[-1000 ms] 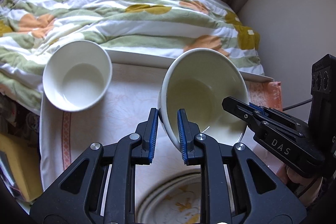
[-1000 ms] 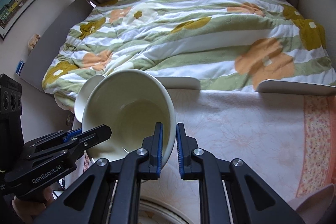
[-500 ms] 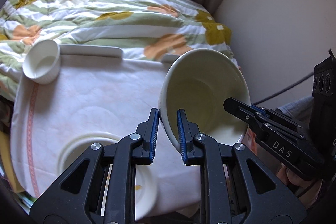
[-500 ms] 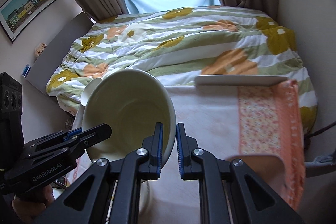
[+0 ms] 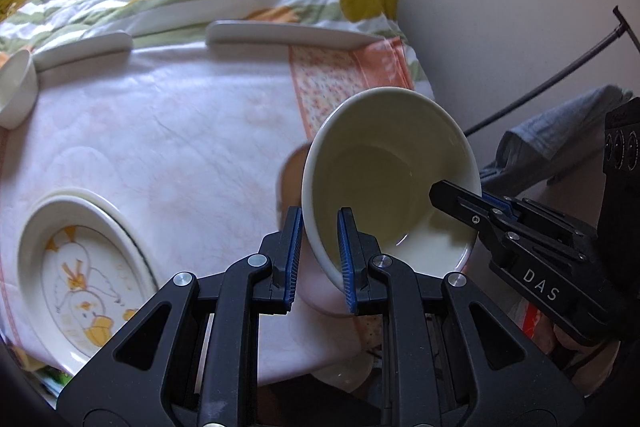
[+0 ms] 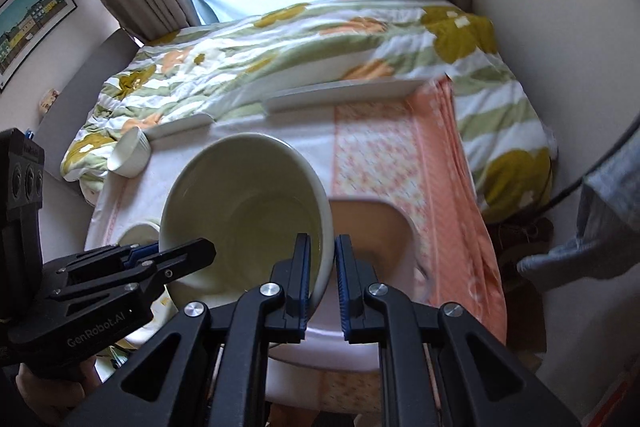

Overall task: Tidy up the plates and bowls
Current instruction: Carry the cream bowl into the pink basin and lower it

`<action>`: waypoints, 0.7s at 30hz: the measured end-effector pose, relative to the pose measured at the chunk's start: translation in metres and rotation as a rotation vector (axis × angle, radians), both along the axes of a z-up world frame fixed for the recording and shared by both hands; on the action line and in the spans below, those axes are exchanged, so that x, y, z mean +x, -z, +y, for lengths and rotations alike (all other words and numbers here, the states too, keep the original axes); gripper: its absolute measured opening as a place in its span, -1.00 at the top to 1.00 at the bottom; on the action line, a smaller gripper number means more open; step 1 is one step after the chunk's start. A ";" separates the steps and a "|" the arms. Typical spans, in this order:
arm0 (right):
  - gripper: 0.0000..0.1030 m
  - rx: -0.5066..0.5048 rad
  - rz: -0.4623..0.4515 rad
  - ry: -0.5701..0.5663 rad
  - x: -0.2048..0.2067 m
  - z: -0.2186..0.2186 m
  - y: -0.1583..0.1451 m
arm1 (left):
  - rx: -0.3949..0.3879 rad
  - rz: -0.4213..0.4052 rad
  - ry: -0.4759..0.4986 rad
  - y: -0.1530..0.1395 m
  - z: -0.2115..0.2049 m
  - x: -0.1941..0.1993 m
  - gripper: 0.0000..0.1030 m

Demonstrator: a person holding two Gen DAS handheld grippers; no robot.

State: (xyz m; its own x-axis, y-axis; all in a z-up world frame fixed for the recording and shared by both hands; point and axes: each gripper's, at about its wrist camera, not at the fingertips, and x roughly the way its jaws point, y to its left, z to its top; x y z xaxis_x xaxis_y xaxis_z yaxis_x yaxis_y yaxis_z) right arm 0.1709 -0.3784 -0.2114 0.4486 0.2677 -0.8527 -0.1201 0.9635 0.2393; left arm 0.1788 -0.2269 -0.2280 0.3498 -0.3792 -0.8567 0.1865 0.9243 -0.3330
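Grip: the left gripper (image 5: 317,259) and the right gripper (image 6: 322,277) each pinch opposite rims of the big bowl (image 5: 390,179), held tilted in the air.
Where: bowl hangs over the table's (image 5: 180,131) right end, above a brownish dish (image 6: 372,227).
Doing it well: I'd level it, lower both sides evenly.
Around: duck plate (image 5: 80,275) and small bowl (image 6: 130,153) sit well left.
In the way: that brownish dish, if nesting isn't intended.
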 end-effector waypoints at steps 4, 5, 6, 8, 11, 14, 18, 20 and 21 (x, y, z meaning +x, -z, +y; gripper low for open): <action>0.78 0.009 0.034 0.011 -0.007 -0.015 0.024 | 0.024 0.025 0.013 0.023 -0.012 0.002 0.69; 0.78 0.009 0.040 0.012 -0.008 -0.019 0.029 | 0.031 0.031 0.018 0.027 -0.014 0.002 0.69; 0.78 0.009 0.044 0.015 -0.008 -0.021 0.033 | 0.042 0.038 0.022 0.033 -0.017 0.001 0.70; 0.78 0.015 0.056 0.018 -0.009 -0.024 0.041 | 0.057 0.047 0.031 0.041 -0.019 0.002 0.70; 0.78 0.022 0.066 0.019 -0.008 -0.030 0.050 | 0.083 0.060 0.042 0.051 -0.025 0.004 0.70; 0.78 0.030 0.077 0.019 -0.006 -0.033 0.057 | 0.113 0.059 0.053 0.056 -0.032 0.007 0.70; 0.78 0.018 0.086 0.004 -0.004 -0.033 0.063 | 0.144 0.059 0.062 0.060 -0.037 0.011 0.70; 0.78 0.010 0.084 -0.003 -0.002 -0.031 0.064 | 0.158 0.056 0.066 0.062 -0.038 0.012 0.70; 0.78 0.006 0.083 -0.006 -0.002 -0.031 0.064 | 0.163 0.055 0.069 0.063 -0.039 0.013 0.70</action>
State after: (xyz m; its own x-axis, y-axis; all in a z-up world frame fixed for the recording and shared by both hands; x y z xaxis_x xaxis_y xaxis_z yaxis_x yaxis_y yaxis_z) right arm 0.1692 -0.4090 -0.2757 0.3753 0.2749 -0.8852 -0.1052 0.9615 0.2540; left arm 0.1913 -0.2664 -0.2907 0.2790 -0.2548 -0.9259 0.2370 0.9526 -0.1907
